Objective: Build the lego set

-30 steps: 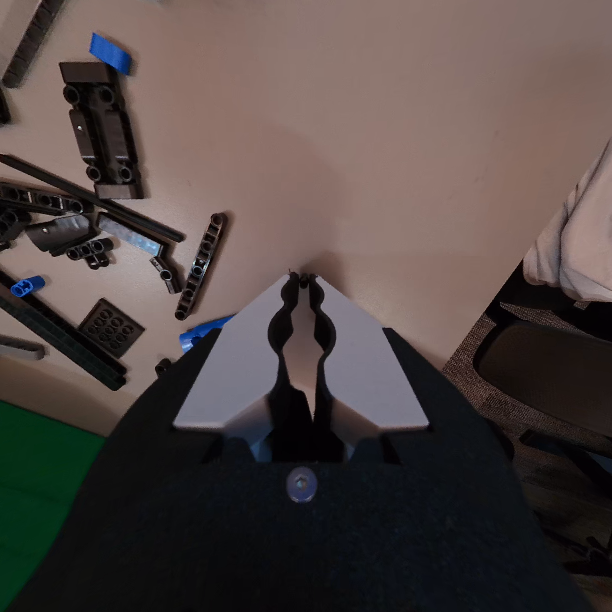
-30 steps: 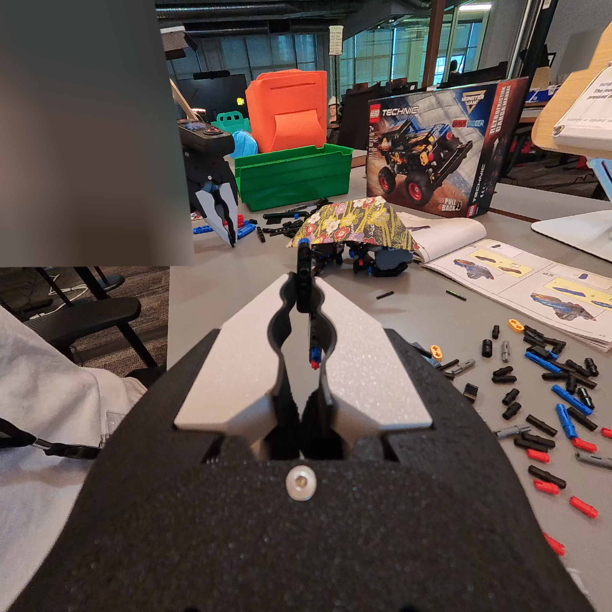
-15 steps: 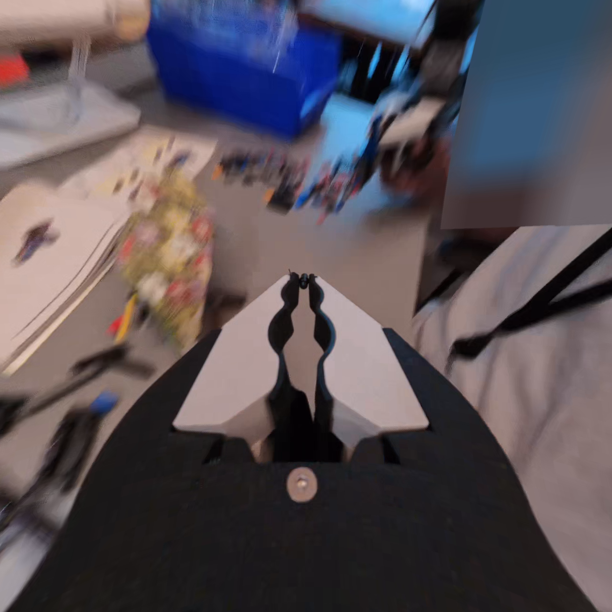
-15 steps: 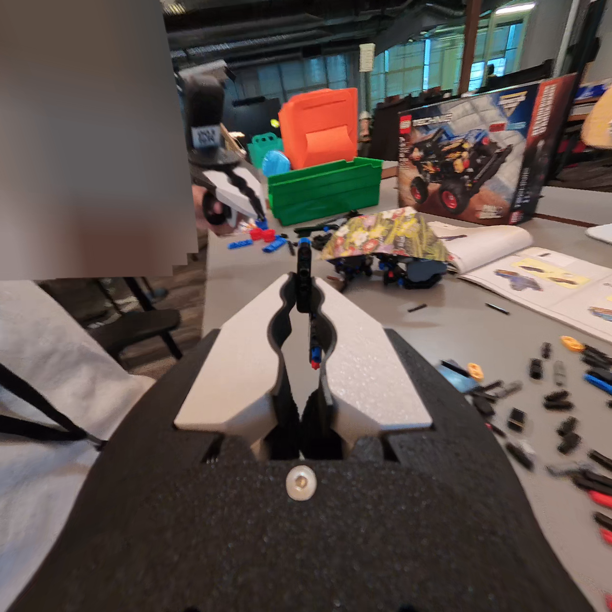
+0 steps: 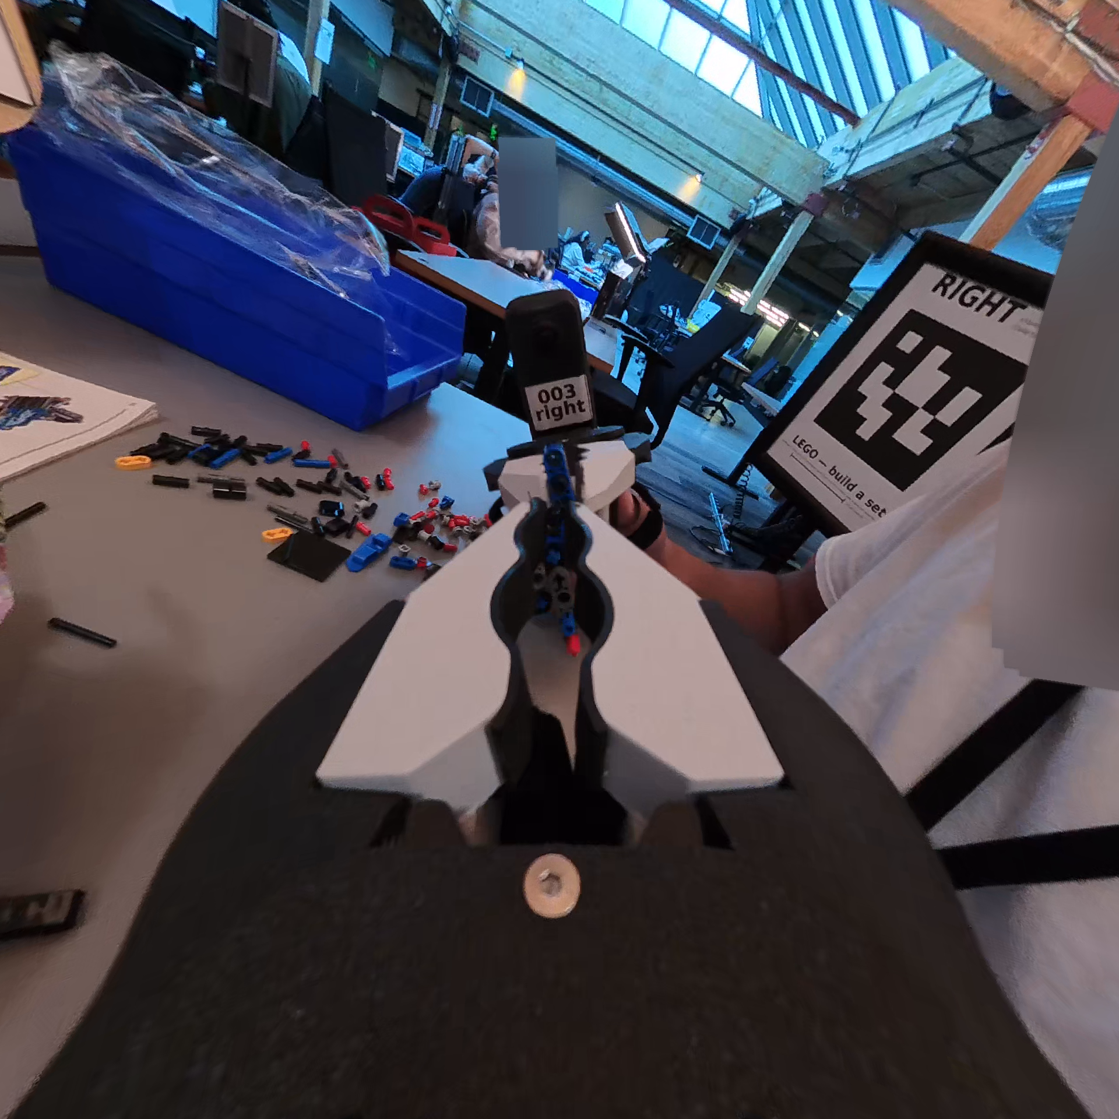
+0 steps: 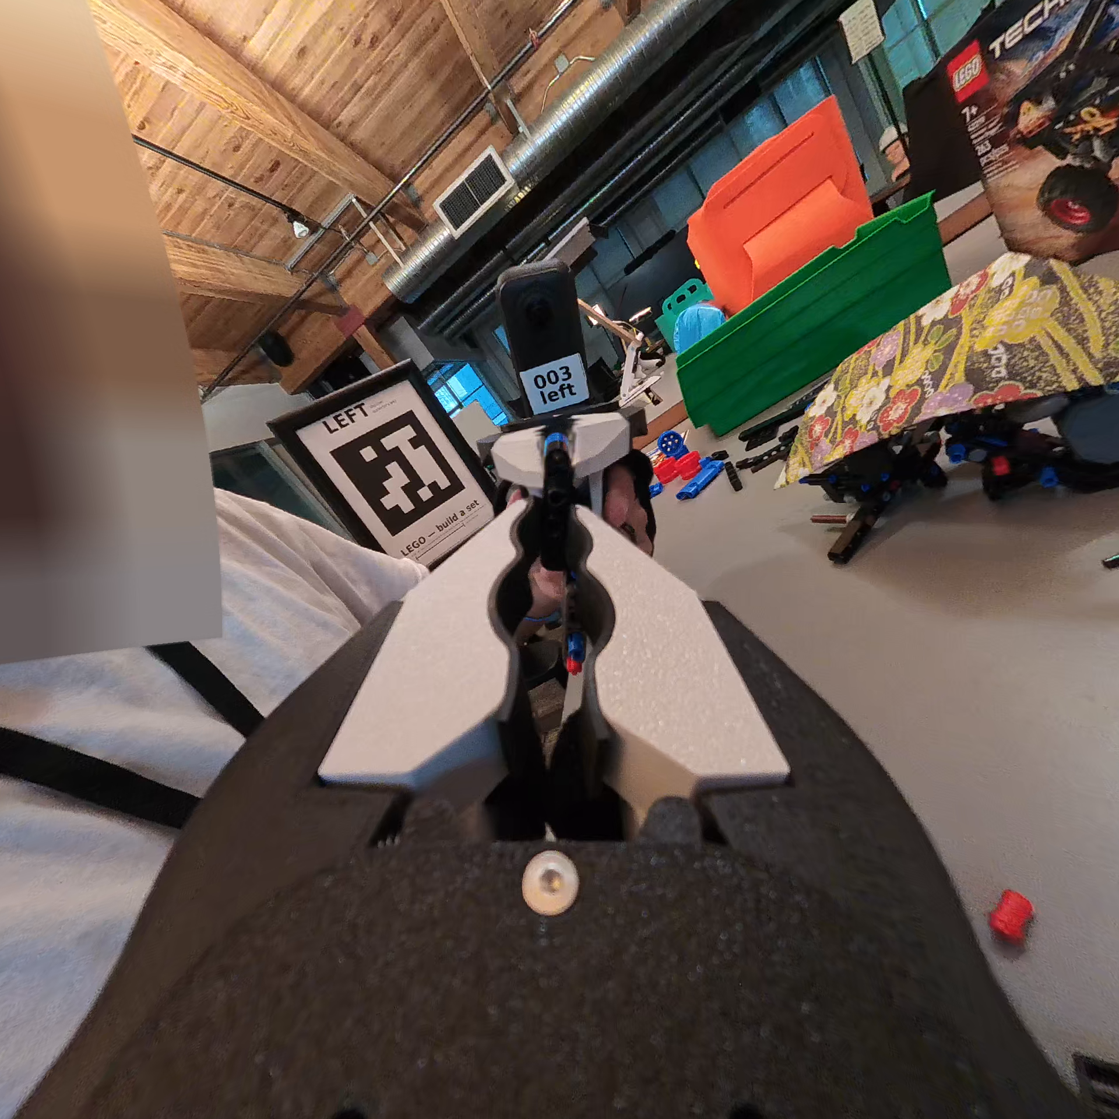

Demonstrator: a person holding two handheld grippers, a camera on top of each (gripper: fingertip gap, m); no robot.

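Observation:
My right gripper [image 6: 554,514] is shut on a small black beam assembly [image 6: 556,502] with blue pins and a red pin end [image 6: 572,666]. The assembly stands upright across the fingertips. My left gripper [image 5: 554,508] faces it tip to tip, and its jaws stand almost closed, as wide as when they pinched a tiny black pin. That pin is now lost against the assembly [image 5: 556,581]. Each gripper shows in the other's view: the right one in the left wrist view [image 5: 560,478], the left one in the right wrist view [image 6: 557,460]. Both are held in the air near the table edge.
Loose black, blue and red pieces [image 5: 327,502] lie by a blue bin [image 5: 242,303] and an instruction booklet [image 5: 60,412]. A floral cloth [image 6: 969,351] covers a part-built truck. A green bin [image 6: 817,339], the set box [image 6: 1041,121] and a stray red piece [image 6: 1010,914] are there too. Both grippers' tips are close together, under 4 cm apart.
My left gripper swung up from looking down at the table and now faces the right gripper. The right gripper turned left and tilted up. The two tips have come together.

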